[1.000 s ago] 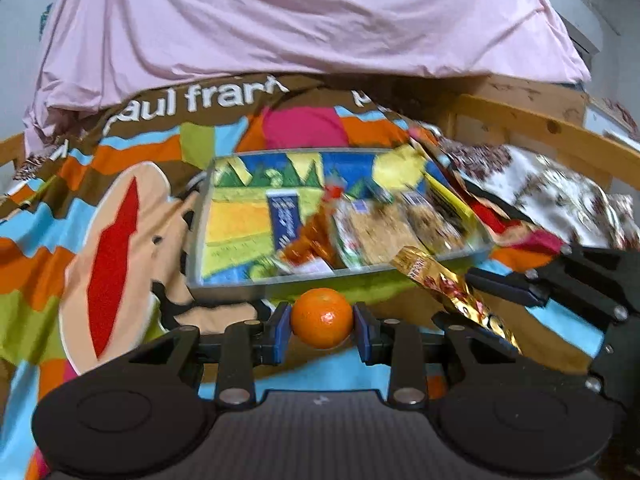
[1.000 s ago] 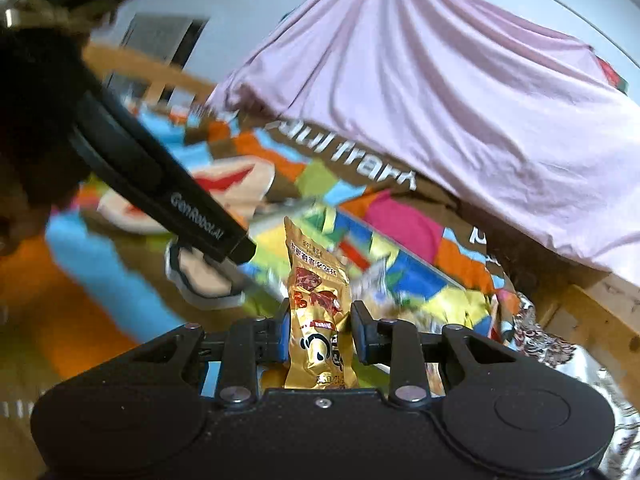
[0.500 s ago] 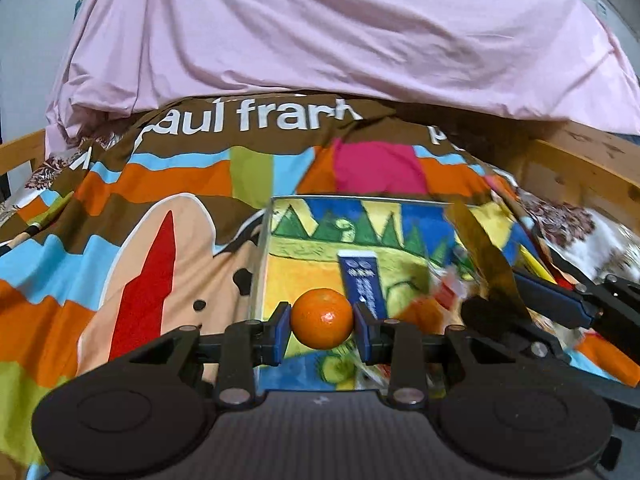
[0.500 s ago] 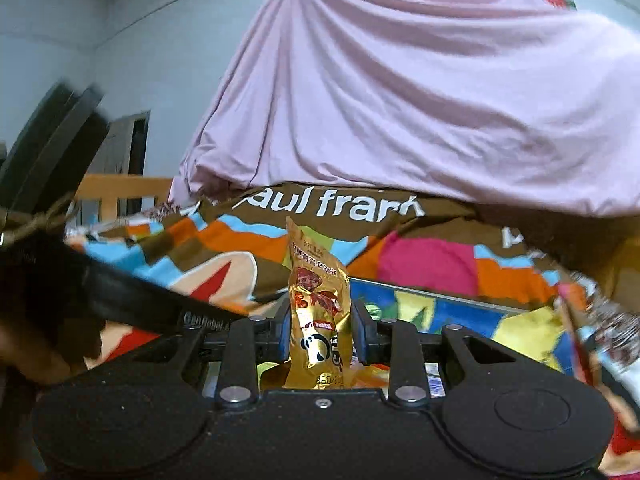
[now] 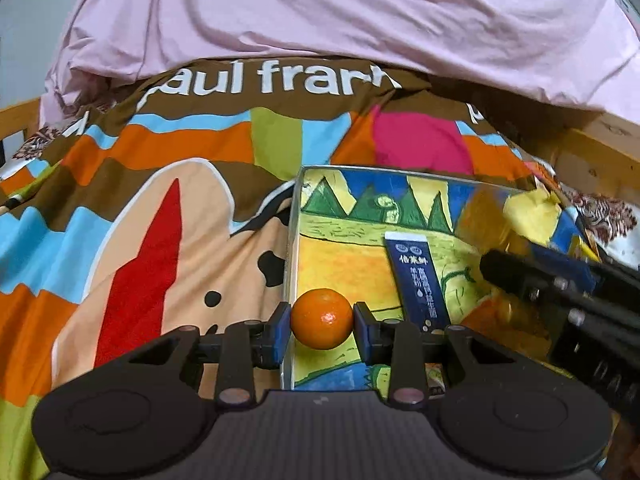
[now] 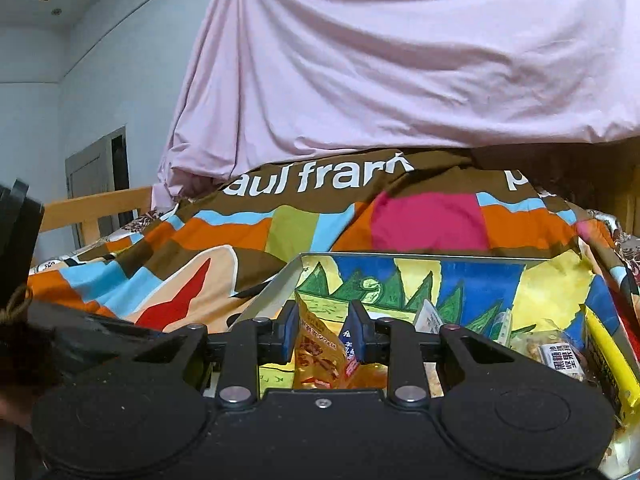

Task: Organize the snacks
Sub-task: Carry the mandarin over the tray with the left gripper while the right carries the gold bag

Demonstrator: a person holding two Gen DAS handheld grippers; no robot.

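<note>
My left gripper (image 5: 321, 330) is shut on a small orange (image 5: 321, 323), held above the left rim of a painted metal tray (image 5: 291, 240). A dark blue packet (image 5: 416, 280) lies flat in the tray. My right gripper (image 6: 323, 336) has its jaws wider apart than before; the gold snack packet (image 6: 316, 344) leans tilted between the fingers, down inside the tray (image 6: 276, 284). Whether it is still gripped is unclear. The right gripper's black body (image 5: 568, 300) shows at the right of the left wrist view.
The tray sits on a colourful "paul frank" blanket (image 5: 160, 216). A pink sheet (image 5: 320, 20) drapes behind. A yellow bar (image 6: 608, 364) and wrapped snacks (image 6: 560, 352) lie in the tray's right part. A wooden bed rail (image 6: 92, 208) runs at left.
Both grippers moved forward over the tray. The right gripper lowered the gold packet into the tray and its jaws widened; the packet tilted. The orange stays held.
</note>
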